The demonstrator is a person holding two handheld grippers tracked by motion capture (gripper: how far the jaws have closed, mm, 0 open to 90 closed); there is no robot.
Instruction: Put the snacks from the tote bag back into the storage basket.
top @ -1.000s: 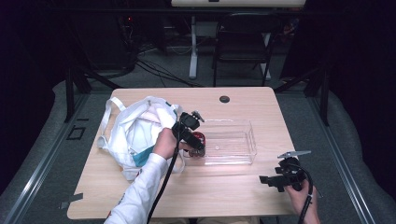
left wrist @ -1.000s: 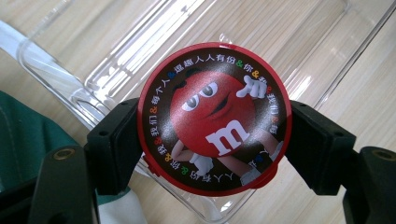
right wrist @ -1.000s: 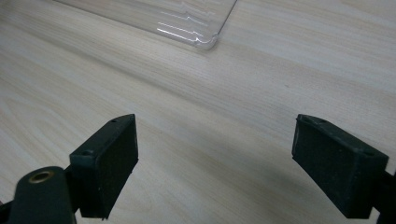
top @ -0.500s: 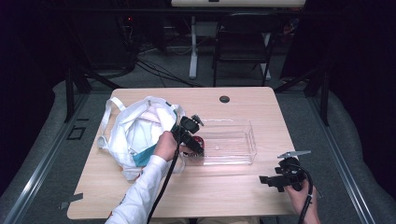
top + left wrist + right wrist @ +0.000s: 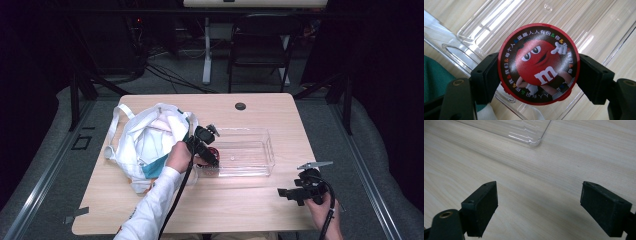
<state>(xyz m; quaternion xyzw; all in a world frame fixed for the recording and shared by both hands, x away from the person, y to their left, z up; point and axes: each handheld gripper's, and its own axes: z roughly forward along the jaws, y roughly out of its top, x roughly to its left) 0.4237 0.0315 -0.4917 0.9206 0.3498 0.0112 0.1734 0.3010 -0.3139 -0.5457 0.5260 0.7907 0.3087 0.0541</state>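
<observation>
Pale wood-grain table [image 5: 150,210] on grey carpet, dark room behind, with a black folding chair [image 5: 260,47] and cables on the floor beyond the far edge. Small dark round cap [image 5: 240,106] set in the tabletop near that far edge.

Left gripper [image 5: 537,75] clamped on a round red candy tin [image 5: 538,63], jaws pressed against its two sides, cartoon lid facing the camera. Held over the near end of a clear plastic tray [image 5: 584,22], whether touching it or above it cannot be told. Tray stretching away ahead of the jaws. Just behind and beside this gripper, a white cloth bag [image 5: 145,140] with a teal lining, lying open on the table and touching the hand [image 5: 178,156] that holds the gripper.

Right gripper [image 5: 539,205] spread wide, nothing between the jaws, bare tabletop below. Tray corner [image 5: 534,141] ahead of it, apart from the jaws. Seen from above, right gripper [image 5: 295,192] near the table's front edge, well apart from the tin [image 5: 213,151].
</observation>
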